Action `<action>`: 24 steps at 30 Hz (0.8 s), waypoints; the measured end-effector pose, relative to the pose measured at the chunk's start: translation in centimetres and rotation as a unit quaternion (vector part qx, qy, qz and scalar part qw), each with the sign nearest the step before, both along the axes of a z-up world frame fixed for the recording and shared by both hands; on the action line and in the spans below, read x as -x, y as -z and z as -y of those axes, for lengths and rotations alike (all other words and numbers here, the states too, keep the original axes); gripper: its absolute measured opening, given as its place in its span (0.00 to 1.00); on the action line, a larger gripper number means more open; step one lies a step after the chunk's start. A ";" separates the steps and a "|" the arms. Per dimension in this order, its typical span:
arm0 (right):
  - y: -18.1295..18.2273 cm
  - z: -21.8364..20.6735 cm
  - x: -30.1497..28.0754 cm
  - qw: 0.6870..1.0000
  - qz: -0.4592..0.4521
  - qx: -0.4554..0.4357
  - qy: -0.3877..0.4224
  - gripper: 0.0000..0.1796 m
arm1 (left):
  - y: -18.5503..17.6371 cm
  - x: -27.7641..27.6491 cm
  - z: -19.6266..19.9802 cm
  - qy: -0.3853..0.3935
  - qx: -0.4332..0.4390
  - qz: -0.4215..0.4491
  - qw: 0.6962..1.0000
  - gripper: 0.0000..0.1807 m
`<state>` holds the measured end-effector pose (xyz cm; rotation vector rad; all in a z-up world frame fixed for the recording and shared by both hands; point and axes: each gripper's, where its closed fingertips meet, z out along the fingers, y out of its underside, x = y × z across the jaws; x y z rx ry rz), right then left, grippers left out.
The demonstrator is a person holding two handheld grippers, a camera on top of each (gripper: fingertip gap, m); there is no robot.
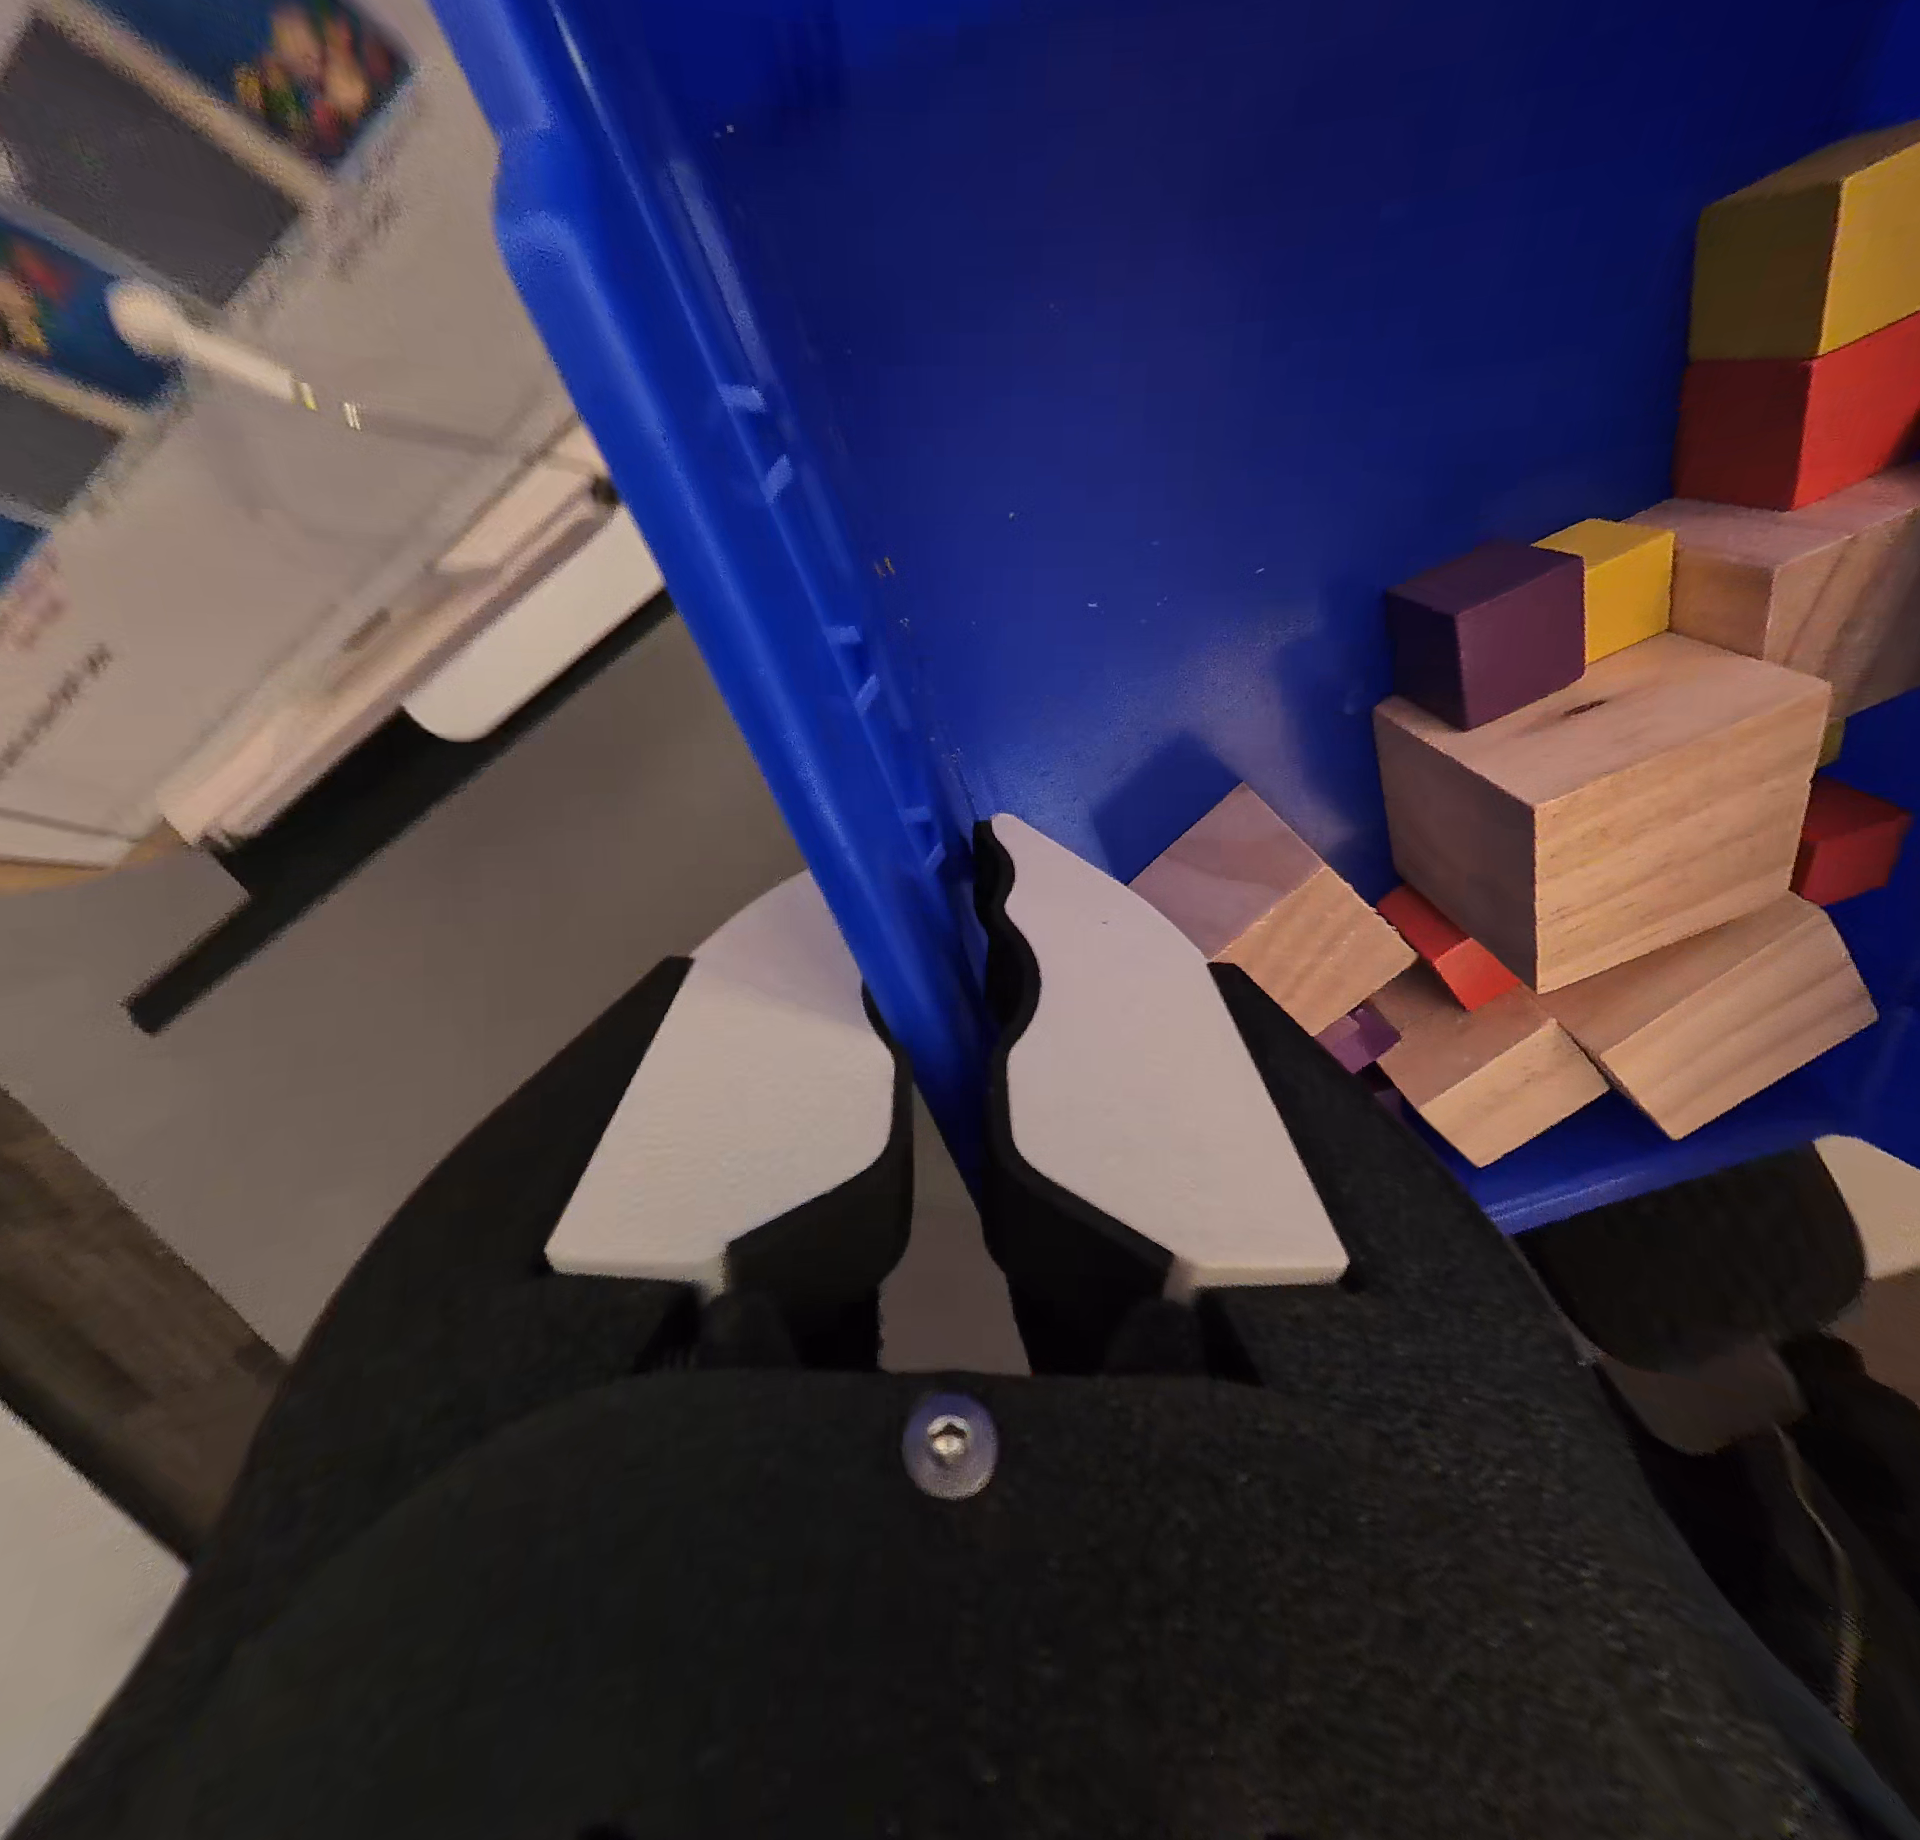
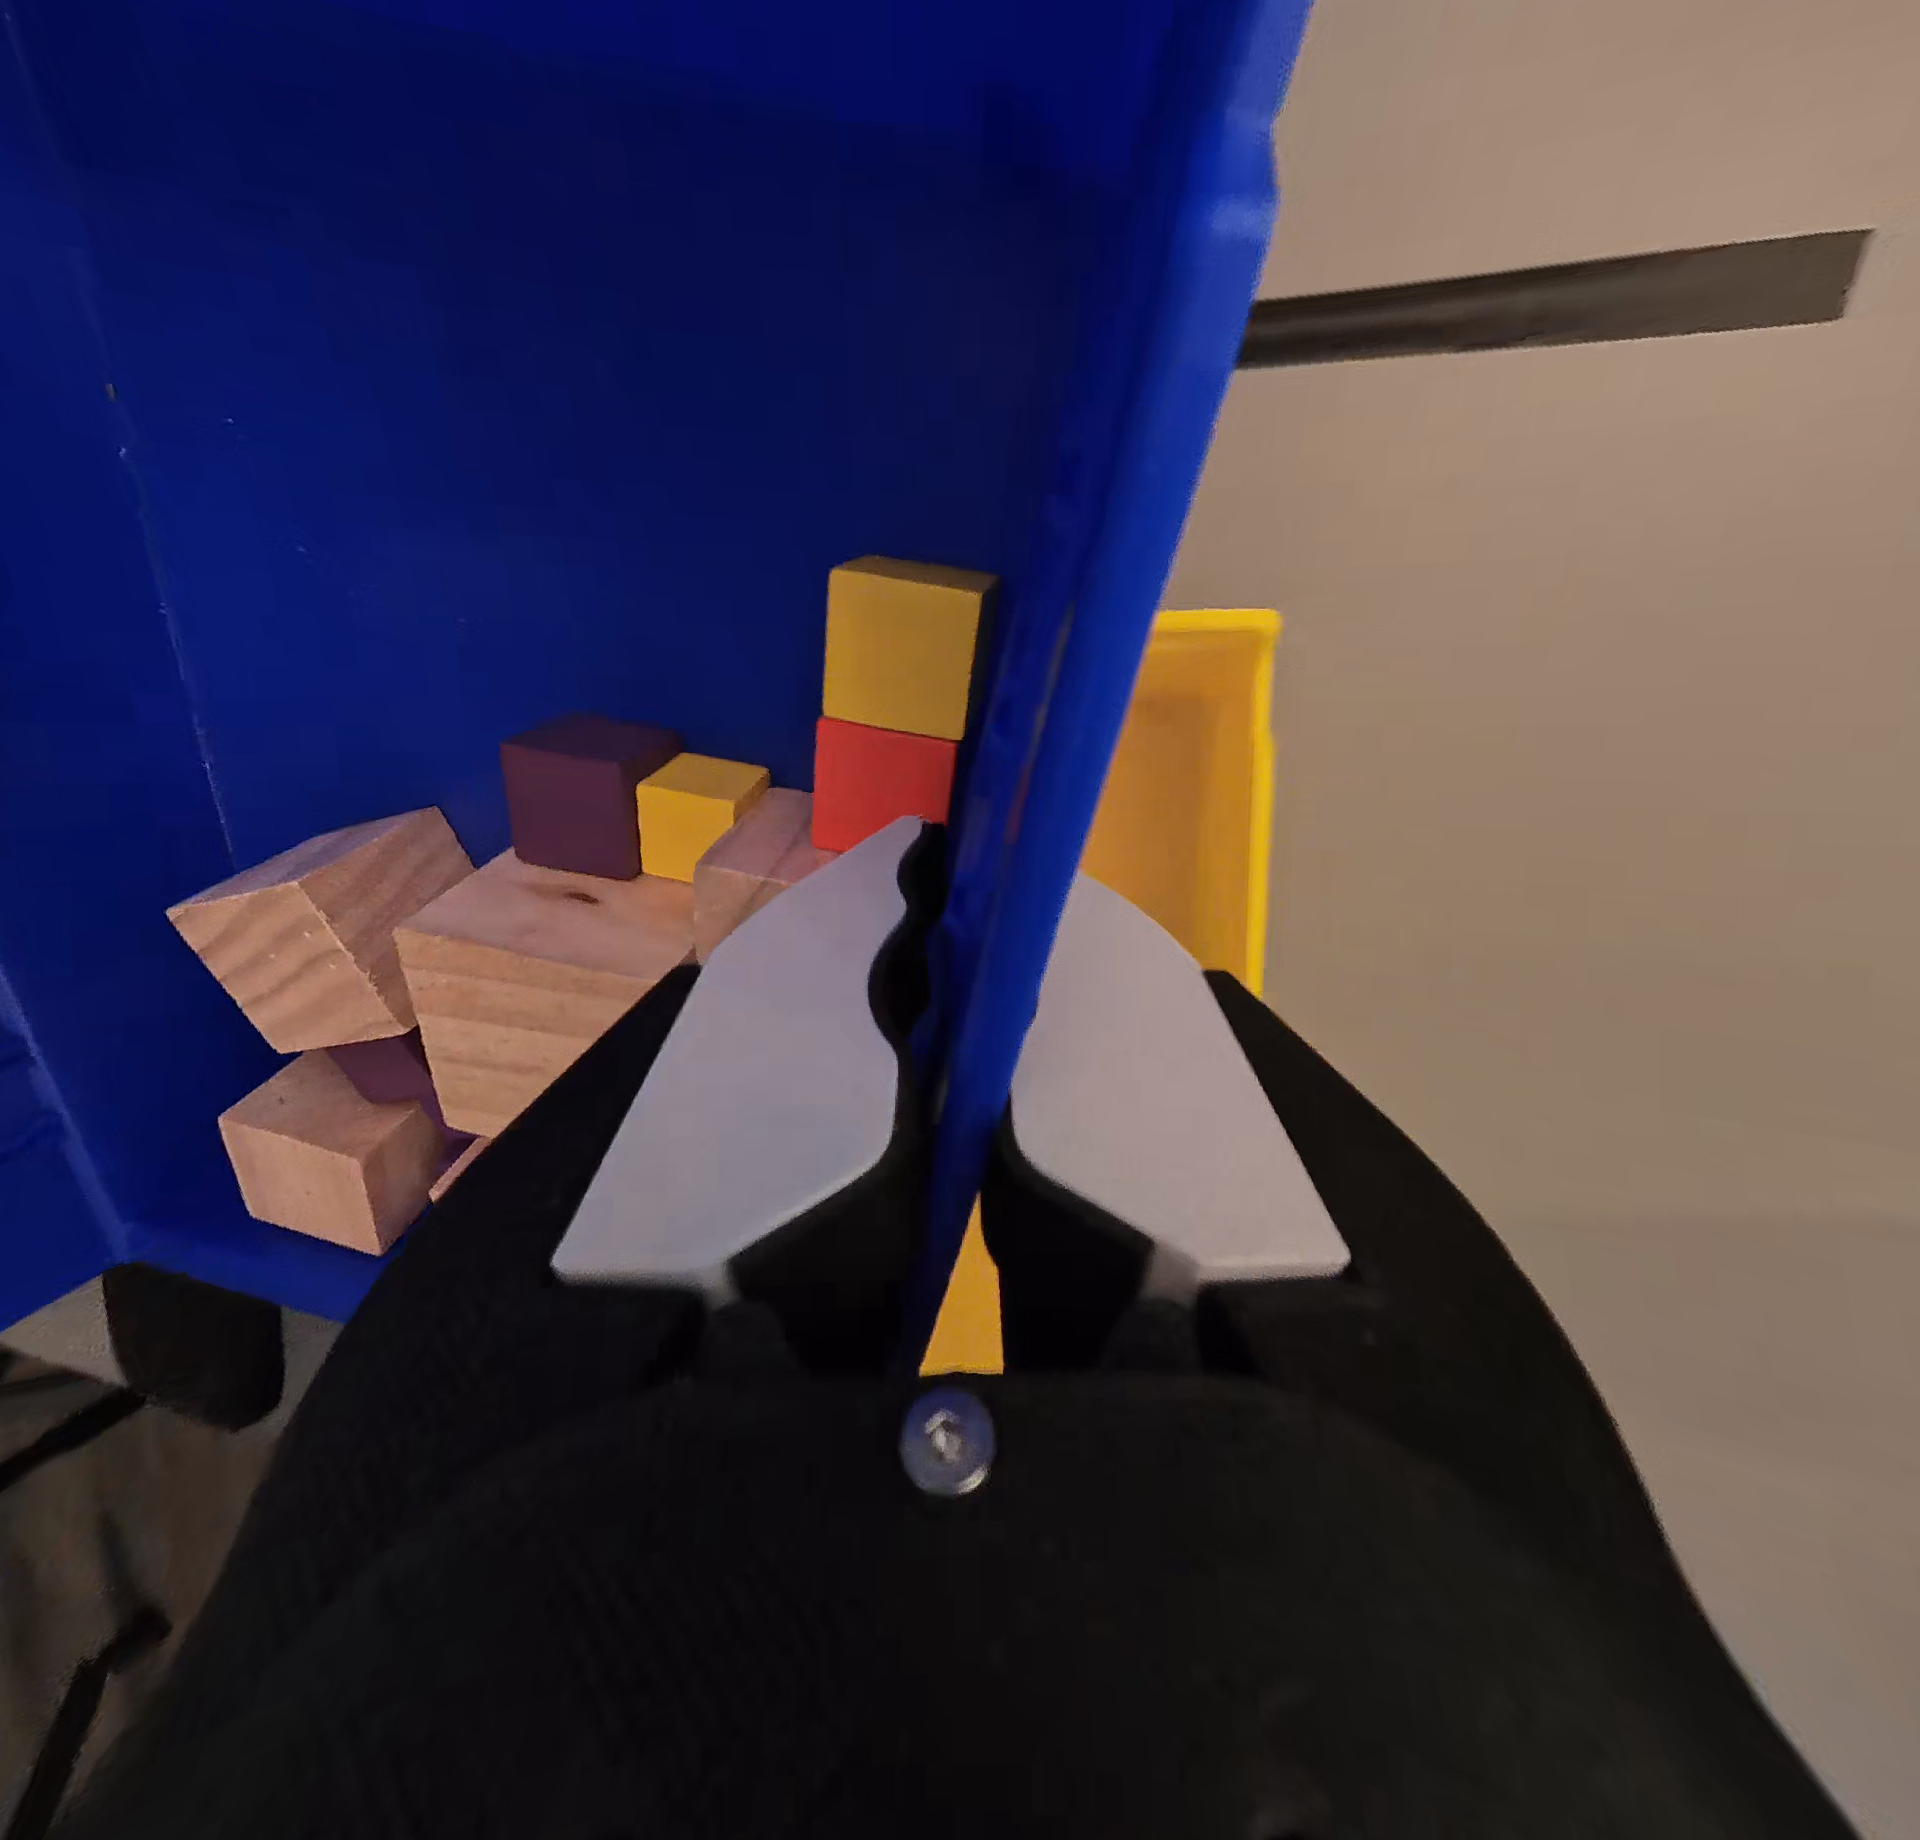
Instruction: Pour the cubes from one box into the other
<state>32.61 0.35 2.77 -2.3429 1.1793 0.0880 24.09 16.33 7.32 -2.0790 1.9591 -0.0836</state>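
Nearest each camera, the jaws are clamped on a side wall of the blue box (image 1: pixel 1195 356): the left gripper (image 1: pixel 951 943) pinches the left wall, one finger outside and one inside, and the right gripper (image 2: pixel 940 943) does the same on the opposite wall. Gripping both walls at once probably gives control over the tilt, since one pinch alone would let the loaded box swing.

Just past the inner fingers, the cubes (image 1: pixel 1600 834) lie heaped against the box's near end, by the grippers. Plain wooden blocks sit lowest, with a purple cube (image 2: pixel 582 798), a small yellow cube (image 2: pixel 694 824) and a red cube (image 2: pixel 883 788) topped by a larger yellow cube (image 2: pixel 904 647) above them. That they collect at this end suggests the box is tipped with its far end raised, so nothing is spilling yet. The pour itself seems not yet begun.

Farther off, in the right wrist view, the yellow box (image 2: pixel 1195 782) shows beyond the blue wall, resting on the pale surface (image 2: pixel 1558 751); it looks empty where visible and is likely the receiver. A dark strip (image 2: pixel 1558 299) crosses the surface behind it. In the left wrist view the background is blurred furniture.
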 end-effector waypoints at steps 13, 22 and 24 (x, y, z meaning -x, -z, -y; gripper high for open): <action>0.7 5.5 -3.3 0.967 0.140 -0.182 0.109 0.04 | -3.2 -5.8 5.8 0.134 -0.167 0.128 0.968 0.05; -1.8 6.3 -4.1 0.952 0.229 -0.175 0.102 0.03 | -3.4 -5.0 6.3 0.114 -0.144 0.240 0.953 0.04; -2.8 6.3 -4.1 0.945 0.251 -0.182 0.102 0.03 | -4.0 -4.4 6.5 0.101 -0.142 0.275 0.946 0.04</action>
